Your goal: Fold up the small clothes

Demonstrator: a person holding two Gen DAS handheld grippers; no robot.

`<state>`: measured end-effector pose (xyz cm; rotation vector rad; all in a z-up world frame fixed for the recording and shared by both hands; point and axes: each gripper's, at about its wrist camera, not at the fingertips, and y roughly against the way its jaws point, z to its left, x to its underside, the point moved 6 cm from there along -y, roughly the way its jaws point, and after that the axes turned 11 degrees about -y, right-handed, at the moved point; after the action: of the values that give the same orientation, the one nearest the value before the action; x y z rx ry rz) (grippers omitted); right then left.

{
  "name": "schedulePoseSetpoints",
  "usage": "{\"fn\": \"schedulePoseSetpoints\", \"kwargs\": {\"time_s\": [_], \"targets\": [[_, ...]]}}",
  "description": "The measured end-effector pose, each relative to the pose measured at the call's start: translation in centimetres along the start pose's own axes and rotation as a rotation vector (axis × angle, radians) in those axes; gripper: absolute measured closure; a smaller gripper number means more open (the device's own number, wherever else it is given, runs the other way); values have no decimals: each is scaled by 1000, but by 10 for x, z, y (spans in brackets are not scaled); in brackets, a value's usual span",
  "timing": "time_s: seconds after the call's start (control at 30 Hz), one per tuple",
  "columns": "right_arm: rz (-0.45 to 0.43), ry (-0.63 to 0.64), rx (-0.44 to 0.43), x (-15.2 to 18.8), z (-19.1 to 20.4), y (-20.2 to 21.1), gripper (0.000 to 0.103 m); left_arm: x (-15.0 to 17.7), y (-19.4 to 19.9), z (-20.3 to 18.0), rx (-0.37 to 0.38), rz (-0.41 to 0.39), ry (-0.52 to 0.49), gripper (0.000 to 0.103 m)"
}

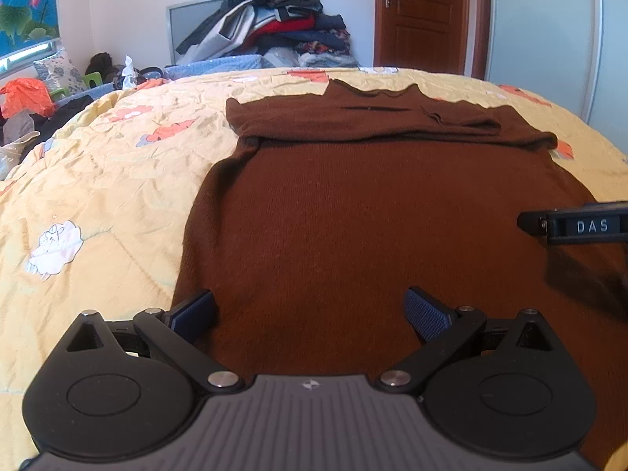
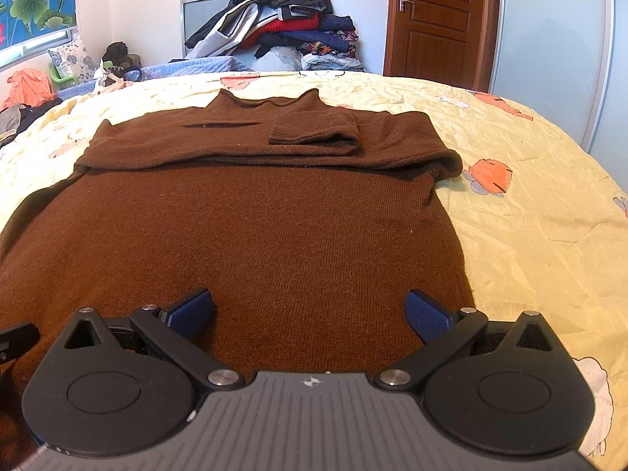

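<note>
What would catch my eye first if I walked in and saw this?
A big brown sweater lies flat in the middle of a yellow flowered bedspread, its sleeves already folded across the chest. Two open grippers, left and right, hover over its near hem. Behind, a tall heap of clothes leans against the wall beside a wooden door.

My brown sweater [image 2: 251,235] is matt, fine-ribbed knit; the bedspread [image 2: 530,204] is crinkled printed cloth; my left gripper [image 1: 310,314] shows matt black plastic, textured blue pads [image 1: 426,314] and shiny metal pins; the door [image 2: 439,19] is glossy wood.
</note>
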<state>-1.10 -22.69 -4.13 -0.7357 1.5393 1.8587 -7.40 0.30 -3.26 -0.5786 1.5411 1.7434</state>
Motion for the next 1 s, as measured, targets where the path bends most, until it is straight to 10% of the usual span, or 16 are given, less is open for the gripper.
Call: {"fn": "schedulePoseSetpoints", "kwargs": {"time_s": [0.17, 0.33, 0.57, 0.73, 1.0], "targets": [[86, -64, -127, 5, -14, 34, 0, 13, 24, 21, 76, 69, 59, 0], [166, -436, -391, 4, -69, 79, 0, 37, 44, 66, 246, 63, 314, 0], [280, -522, -301, 8, -115, 74, 0, 44, 41, 106, 389, 79, 564, 0], [469, -536, -509, 17, -86, 70, 0, 59, 30, 93, 866, 172, 871, 0], [559, -651, -618, 27, -74, 64, 16, 67, 36, 97, 901, 193, 883, 1]]}}
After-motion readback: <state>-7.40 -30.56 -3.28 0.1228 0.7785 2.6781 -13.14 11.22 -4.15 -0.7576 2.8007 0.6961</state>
